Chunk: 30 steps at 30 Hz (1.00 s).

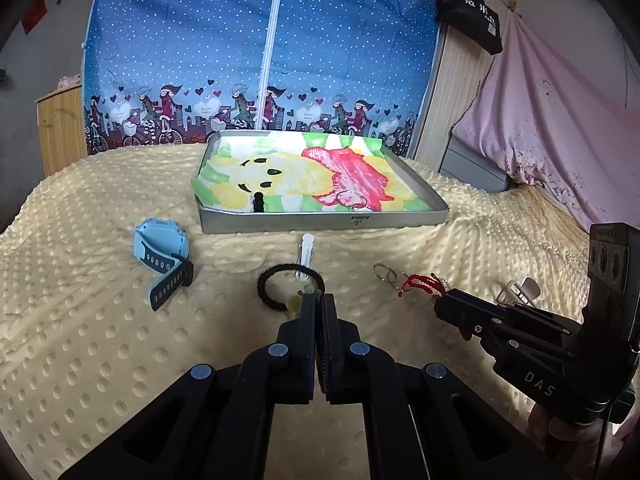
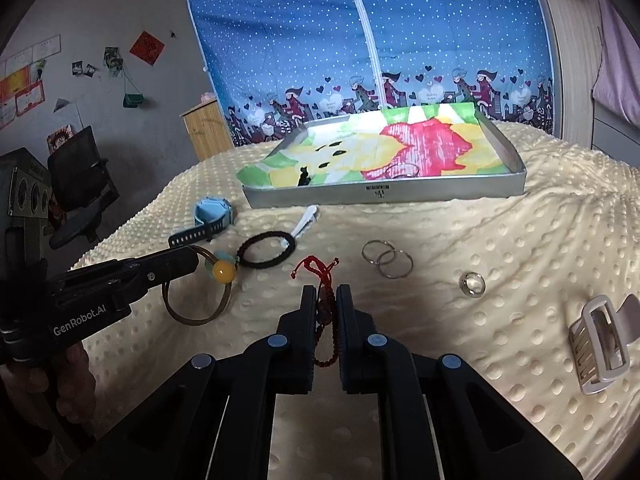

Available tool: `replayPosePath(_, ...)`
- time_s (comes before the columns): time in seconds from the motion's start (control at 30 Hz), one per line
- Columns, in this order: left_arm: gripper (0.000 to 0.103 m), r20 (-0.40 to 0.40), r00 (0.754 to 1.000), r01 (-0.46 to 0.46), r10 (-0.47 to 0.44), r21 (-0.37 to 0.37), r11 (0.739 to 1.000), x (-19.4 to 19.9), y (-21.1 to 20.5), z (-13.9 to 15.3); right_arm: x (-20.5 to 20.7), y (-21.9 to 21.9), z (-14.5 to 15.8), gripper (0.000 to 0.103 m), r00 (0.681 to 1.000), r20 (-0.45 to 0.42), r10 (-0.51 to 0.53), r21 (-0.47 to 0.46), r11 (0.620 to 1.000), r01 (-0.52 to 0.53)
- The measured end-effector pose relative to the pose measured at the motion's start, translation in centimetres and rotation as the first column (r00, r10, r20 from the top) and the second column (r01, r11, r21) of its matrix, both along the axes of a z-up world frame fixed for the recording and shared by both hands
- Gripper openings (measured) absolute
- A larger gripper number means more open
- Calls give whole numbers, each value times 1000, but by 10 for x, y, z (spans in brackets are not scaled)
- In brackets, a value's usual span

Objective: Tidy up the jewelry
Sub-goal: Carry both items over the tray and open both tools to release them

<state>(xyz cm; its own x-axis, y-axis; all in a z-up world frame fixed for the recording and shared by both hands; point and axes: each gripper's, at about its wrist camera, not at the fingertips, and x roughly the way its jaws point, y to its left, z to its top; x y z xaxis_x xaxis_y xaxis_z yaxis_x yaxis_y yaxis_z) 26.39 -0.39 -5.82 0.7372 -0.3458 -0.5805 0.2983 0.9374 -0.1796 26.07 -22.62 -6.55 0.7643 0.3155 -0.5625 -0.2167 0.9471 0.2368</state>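
Holding both pieces clear of the blanket, you have the left gripper [image 2: 192,261] clamped on the bead cord [image 2: 196,304] and the right gripper [image 2: 324,300] on the red bracelet [image 2: 320,276] — ready for the tray [image 2: 384,196], upper centre.

One tray [image 2: 440,194], three silver hoops [image 2: 386,260], one ring [image 2: 472,284], two hair ties [image 2: 266,249], one watch [image 2: 210,216], two clips [image 2: 602,344].

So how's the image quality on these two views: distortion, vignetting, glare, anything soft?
Left wrist view: strong fisheye bend, dark corners, tray sharp, left gripper near the lens looks dim. Right wrist view: same curvature and vignette, bright glare washes the tray's far liner, right gripper and red cord bracelet stay crisp.
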Motion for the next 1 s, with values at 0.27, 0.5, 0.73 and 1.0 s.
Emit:
replayPosePath(0.27,3,37,999,14,-13,-38,999,35,-9,30,32,-9,23,9,998,58,-11,17,1000,10)
replayPosePath(0.5,3,71,997,18,-14,-62,998,98,-26,39,96,-16,23,9,995,77,-61,25,998,59)
replayPosePath(0.73,3,43,999,-2,5,-65,998,163,-44,20,159,-27,15,9,992,53,-117,25,993,116)
replayPosePath(1.0,3,-80,996,-48,42,-78,996,193,-48,-13,189,-34,-11,9,989,-41,-145,11,989,146)
